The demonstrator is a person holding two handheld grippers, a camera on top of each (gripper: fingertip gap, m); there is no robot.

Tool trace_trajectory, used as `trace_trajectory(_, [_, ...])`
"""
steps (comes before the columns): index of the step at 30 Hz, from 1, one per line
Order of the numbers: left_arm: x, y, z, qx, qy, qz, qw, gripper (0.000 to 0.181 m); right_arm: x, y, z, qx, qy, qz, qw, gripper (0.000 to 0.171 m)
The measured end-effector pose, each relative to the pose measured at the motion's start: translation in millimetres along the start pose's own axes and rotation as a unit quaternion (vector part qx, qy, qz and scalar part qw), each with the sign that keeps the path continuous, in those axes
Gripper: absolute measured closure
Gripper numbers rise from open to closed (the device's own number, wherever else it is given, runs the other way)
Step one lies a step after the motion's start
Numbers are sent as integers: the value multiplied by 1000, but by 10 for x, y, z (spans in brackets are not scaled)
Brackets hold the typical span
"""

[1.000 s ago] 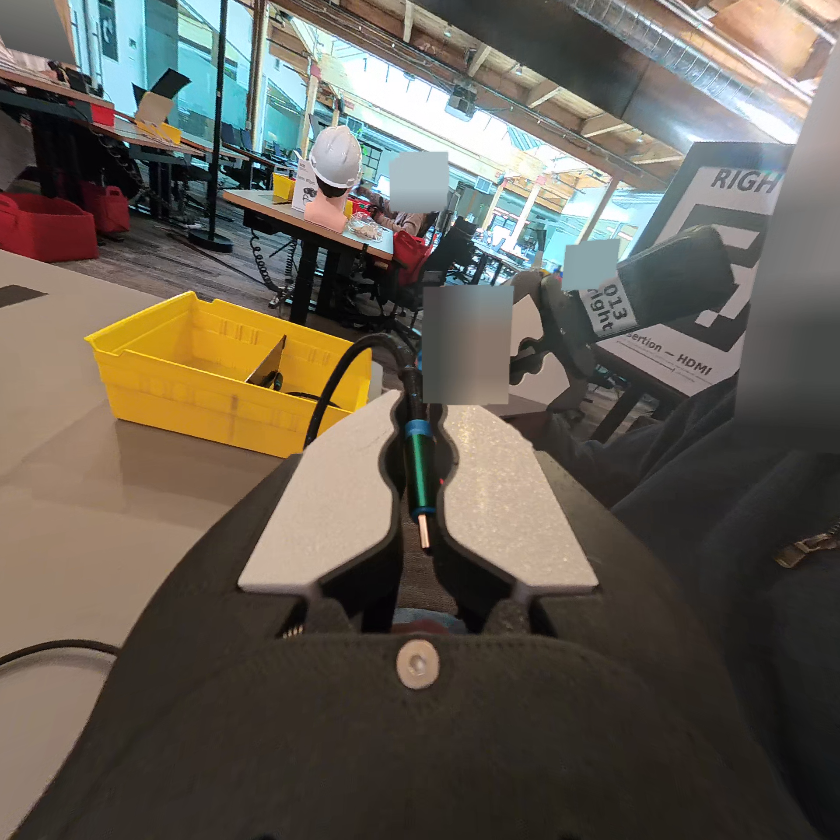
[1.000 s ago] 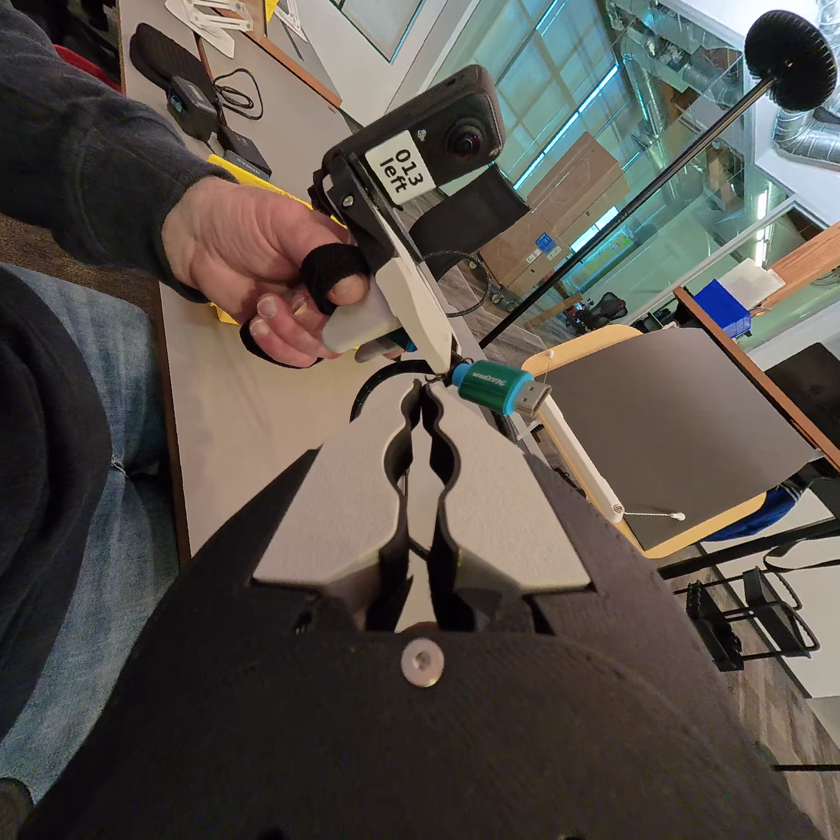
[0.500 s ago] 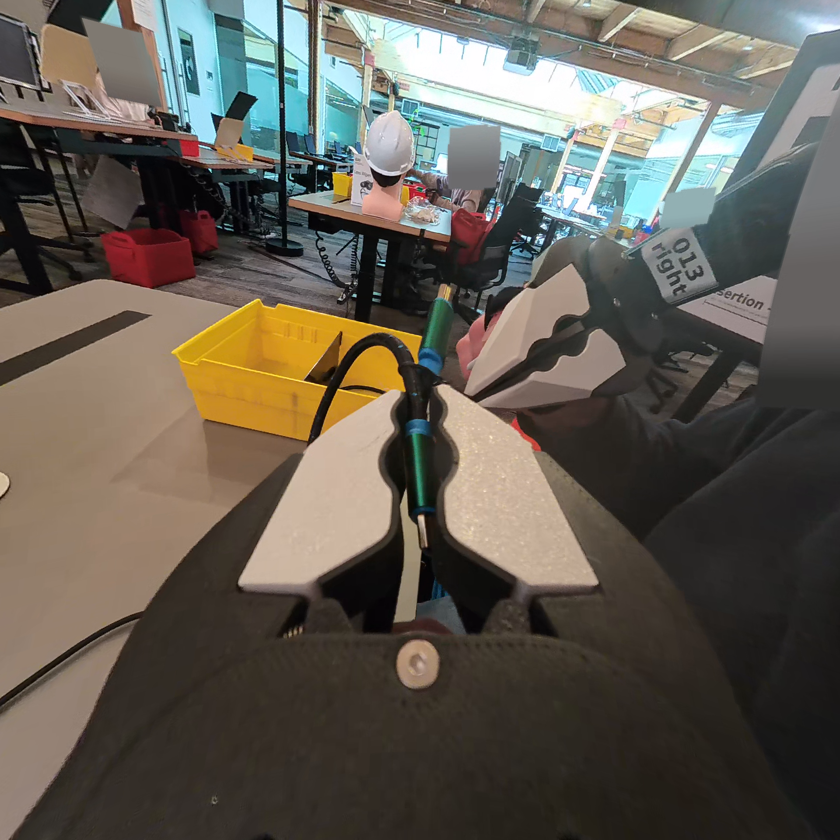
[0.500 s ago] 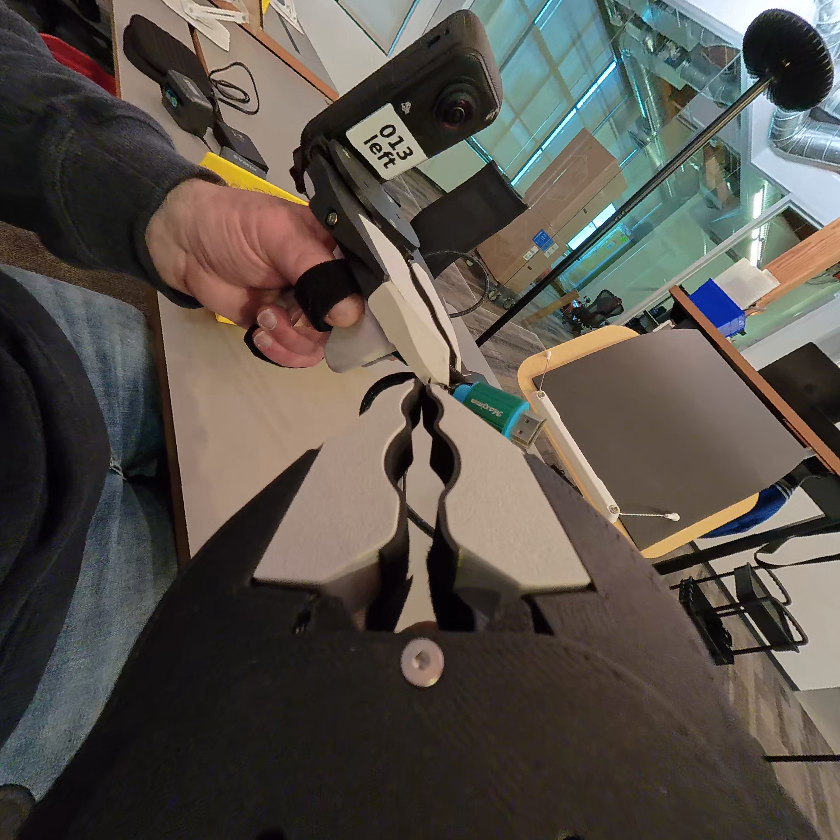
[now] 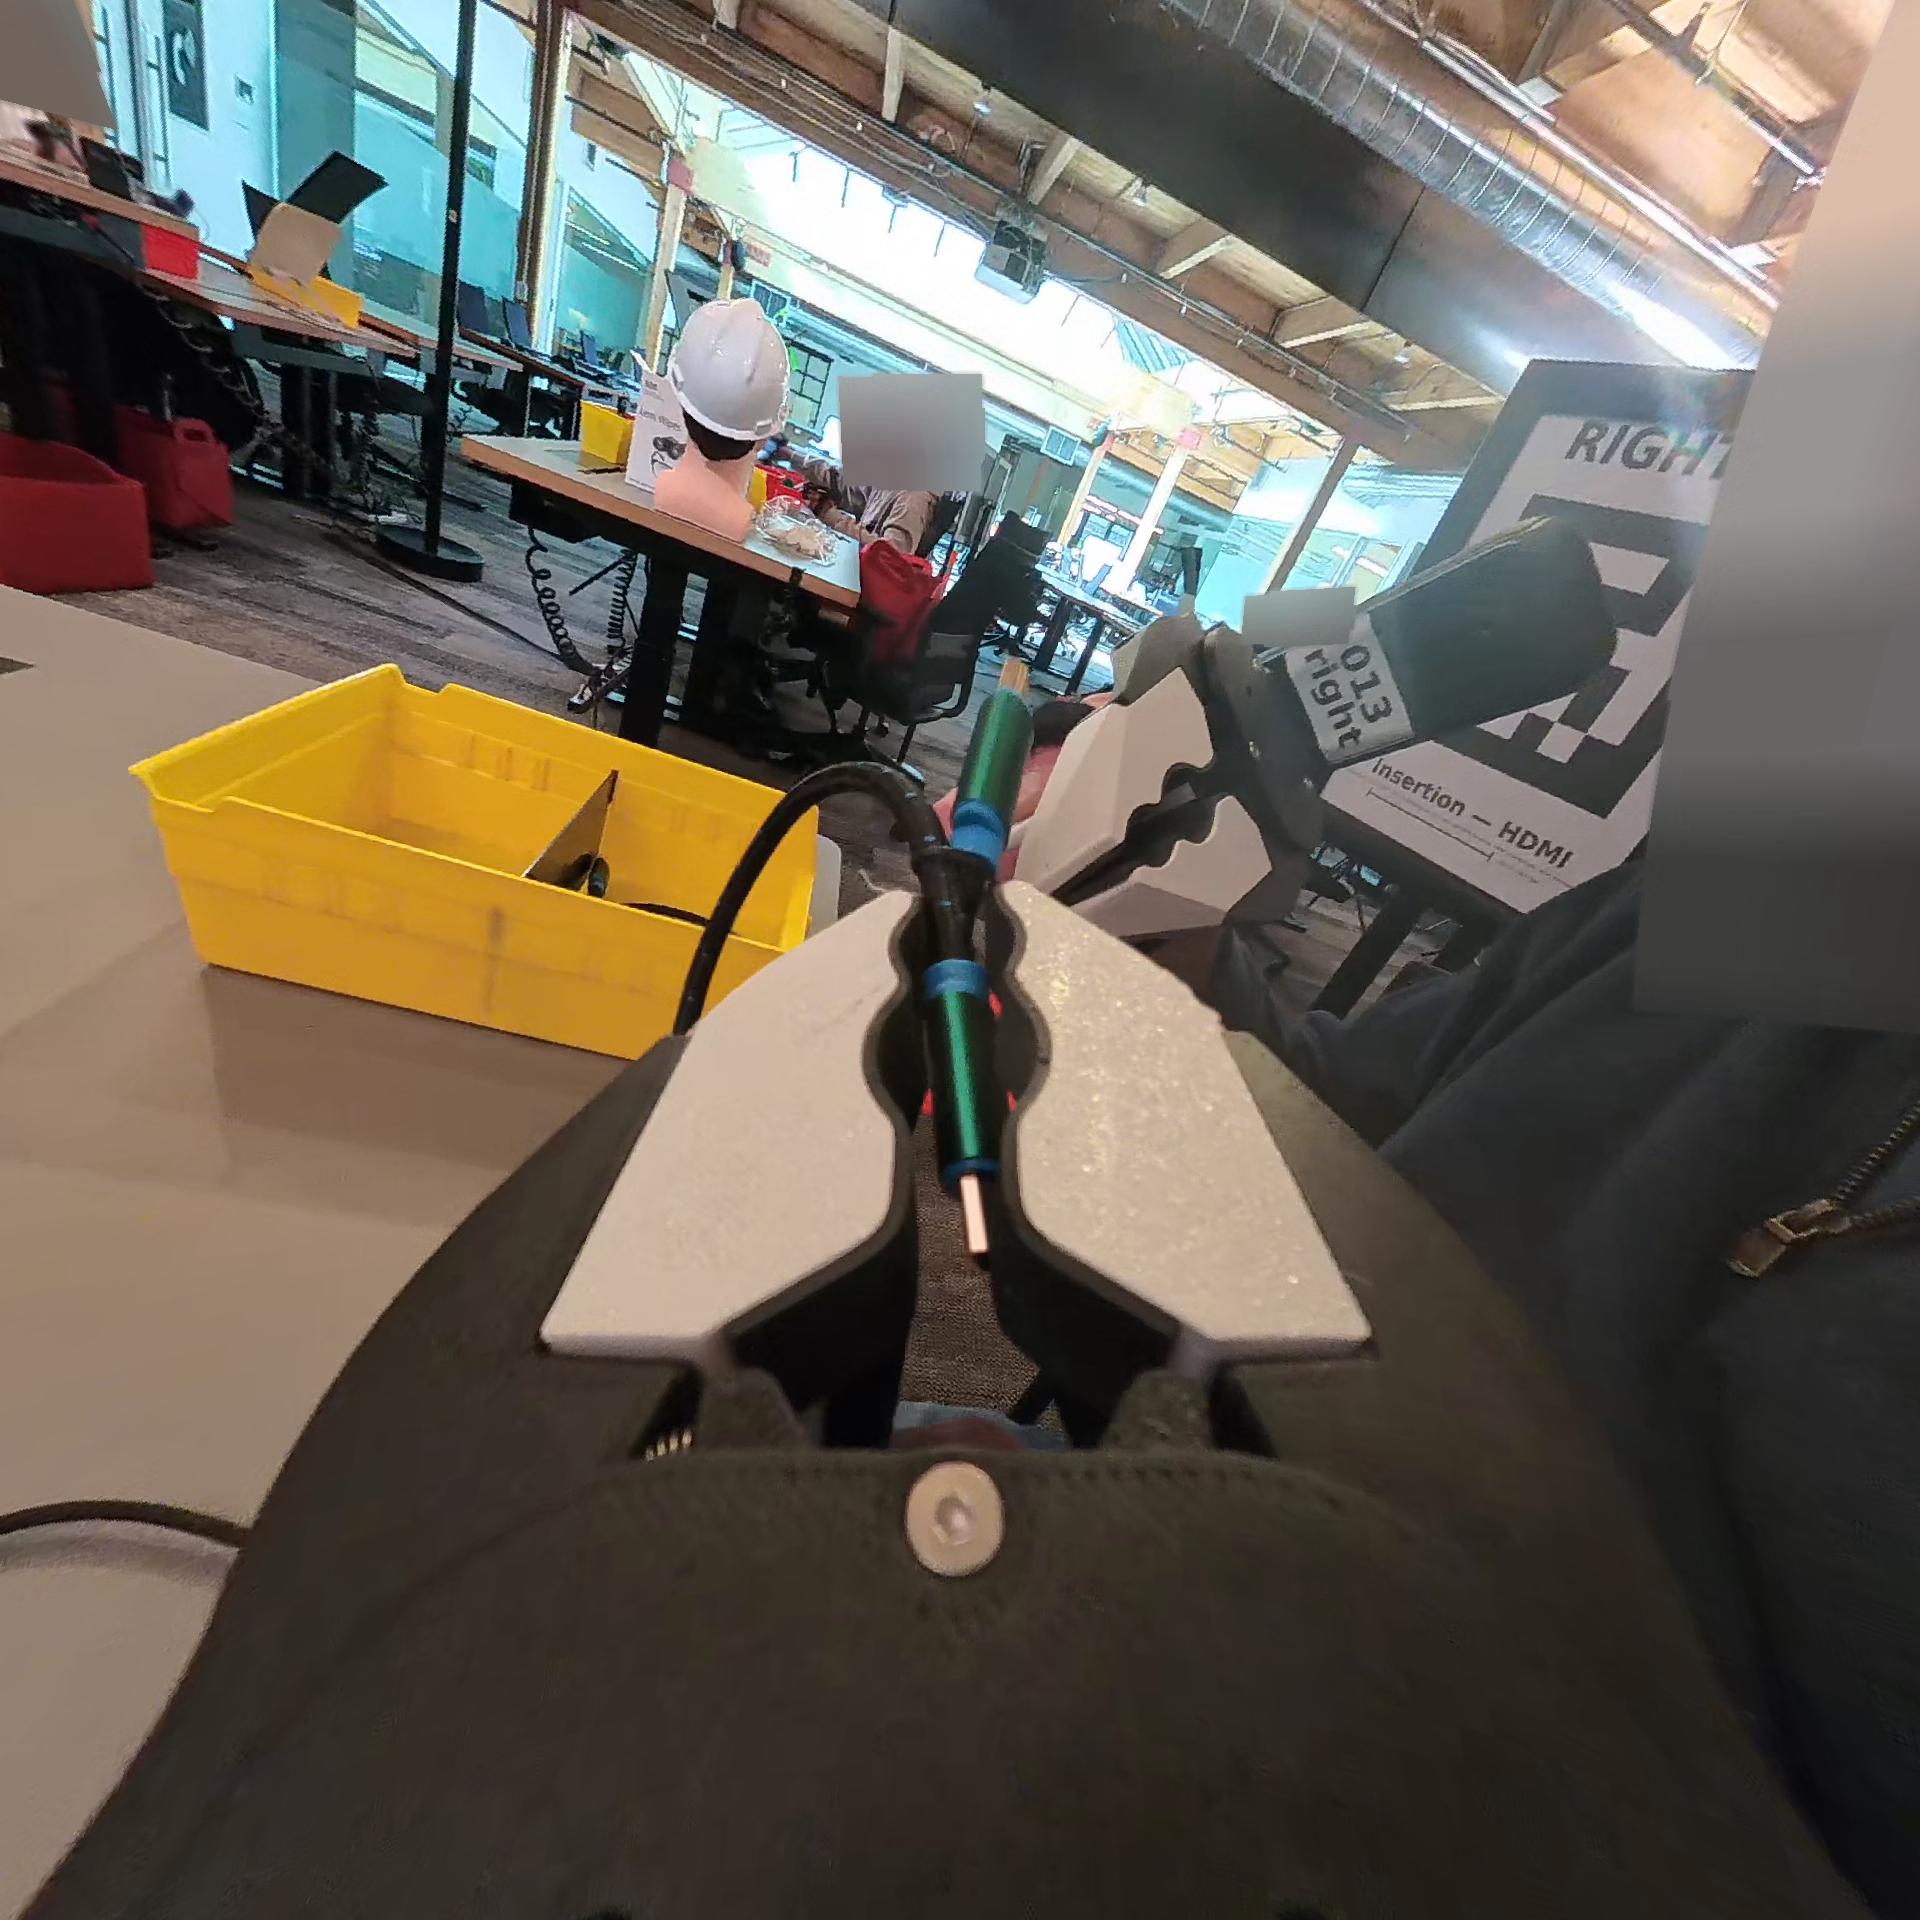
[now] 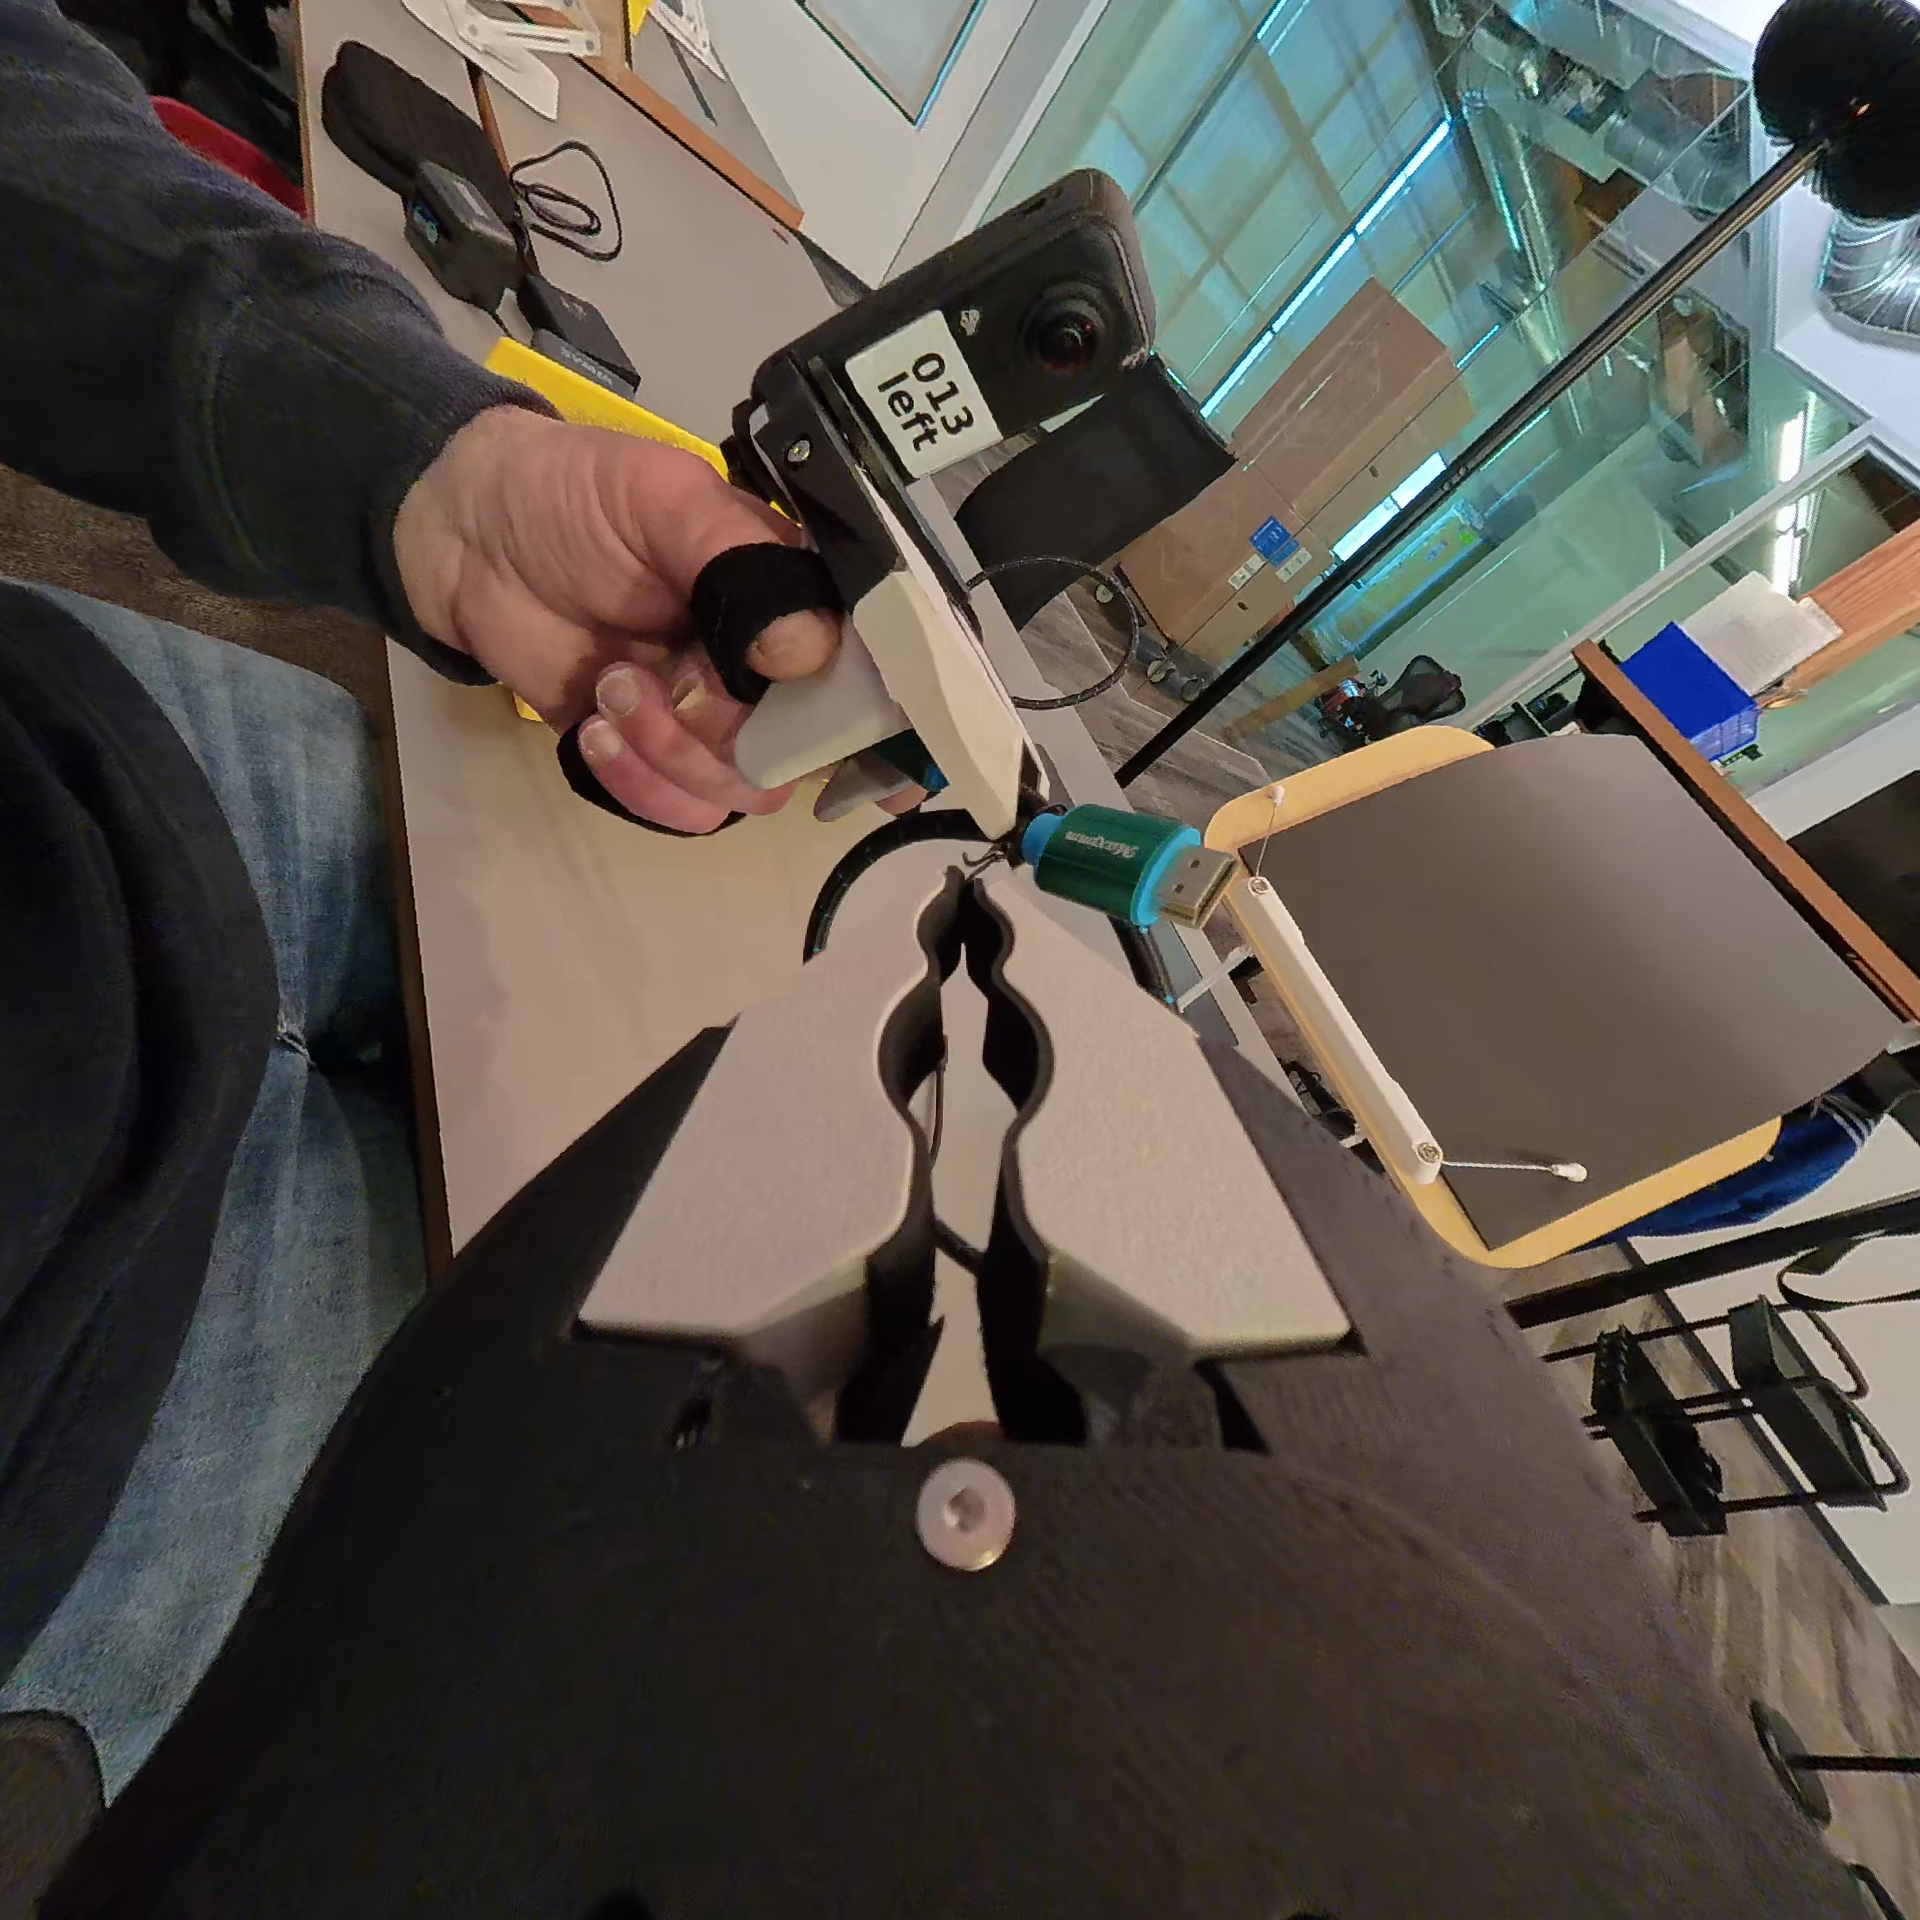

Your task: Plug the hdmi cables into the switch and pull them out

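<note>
My left gripper [image 5: 961, 899] is shut on a green HDMI plug [image 5: 961, 1081] with blue collars. The plug lies between the fingers with its metal tip pointing back at the camera. Its black cable [image 5: 748, 873] arcs off to the left. My right gripper [image 6: 964, 883] is shut at its tips on the cable right behind a second green plug [image 6: 1117, 862], which sticks out to the right. In the left wrist view that plug [image 5: 995, 743] points up beside the right gripper [image 5: 1039, 868]. The two grippers' tips almost touch. A hand [image 6: 582, 582] holds the left gripper [image 6: 1003, 821]. No switch is in view.
A yellow bin [image 5: 416, 831] with a divider stands on the grey table [image 5: 208, 1143] to the left. A marker signboard [image 5: 1558, 748] stands at the right. Small black devices [image 6: 468, 218] lie at the table's far end, and a chair [image 6: 1558, 987] stands beyond its edge. The tips of both grippers are at nearly the same place.
Half a second ago the right gripper and its plug stood closer and higher in the left wrist view; now they sit lower and to the right again. Both grips are unchanged.
</note>
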State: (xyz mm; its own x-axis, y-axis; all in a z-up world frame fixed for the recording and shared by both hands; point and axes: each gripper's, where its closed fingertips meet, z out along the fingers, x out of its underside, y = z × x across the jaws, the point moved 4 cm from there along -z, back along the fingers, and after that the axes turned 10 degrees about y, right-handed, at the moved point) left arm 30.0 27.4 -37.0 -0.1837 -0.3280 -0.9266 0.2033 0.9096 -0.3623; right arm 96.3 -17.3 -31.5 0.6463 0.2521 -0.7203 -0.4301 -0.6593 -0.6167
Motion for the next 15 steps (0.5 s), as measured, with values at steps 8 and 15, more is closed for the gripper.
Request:
trace_trajectory(8, [7,-10,5,11,2,-3,1000,165,-13,20,51,-15,4,-3,1000,171])
trace_trajectory(15, [29,1,29,1,15,-6,1000,160,-28,39,90,-22,4,-6,1000,171])
